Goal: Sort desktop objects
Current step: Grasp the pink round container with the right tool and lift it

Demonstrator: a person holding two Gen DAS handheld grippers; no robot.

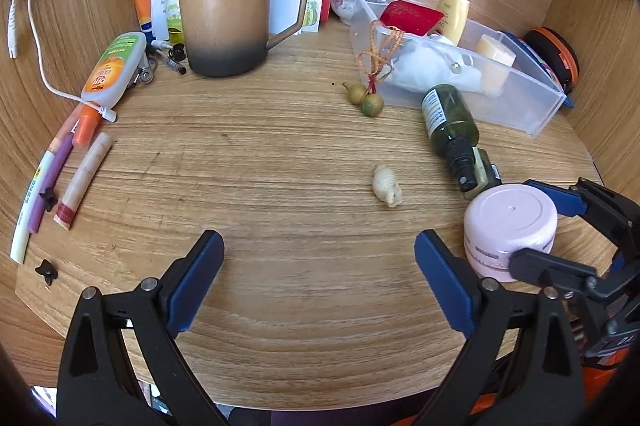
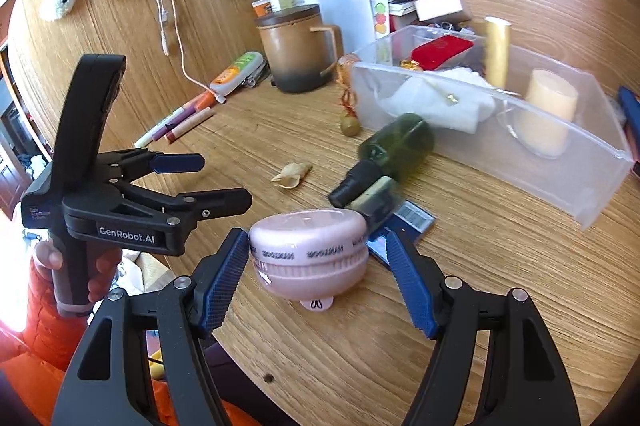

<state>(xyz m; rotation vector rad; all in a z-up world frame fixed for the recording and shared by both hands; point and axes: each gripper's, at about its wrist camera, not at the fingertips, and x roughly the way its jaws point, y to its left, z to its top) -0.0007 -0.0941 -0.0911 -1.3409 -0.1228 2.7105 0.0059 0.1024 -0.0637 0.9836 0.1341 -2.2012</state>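
Observation:
A pink cream jar [image 2: 308,250] sits tilted between the blue pads of my right gripper [image 2: 316,246], low over the round wooden table [image 2: 400,346] near its front edge. The gripper is shut on it. In the left wrist view the same jar [image 1: 510,222] shows at the right with the right gripper [image 1: 520,222] flanking it. My left gripper [image 1: 318,246] is open and empty above the bare front of the table. It also shows at the left of the right wrist view [image 2: 224,181]. A green spray bottle [image 1: 450,121] lies just beyond the jar.
A clear plastic box [image 1: 520,97] holding several items stands at the back right. A brown lidded mug [image 1: 224,21] is at the back. Pens [image 1: 84,177] and an orange-green tube [image 1: 116,69] lie on the left. A pale shell-like piece [image 1: 386,185] and a gourd charm [image 1: 366,97] lie mid-table.

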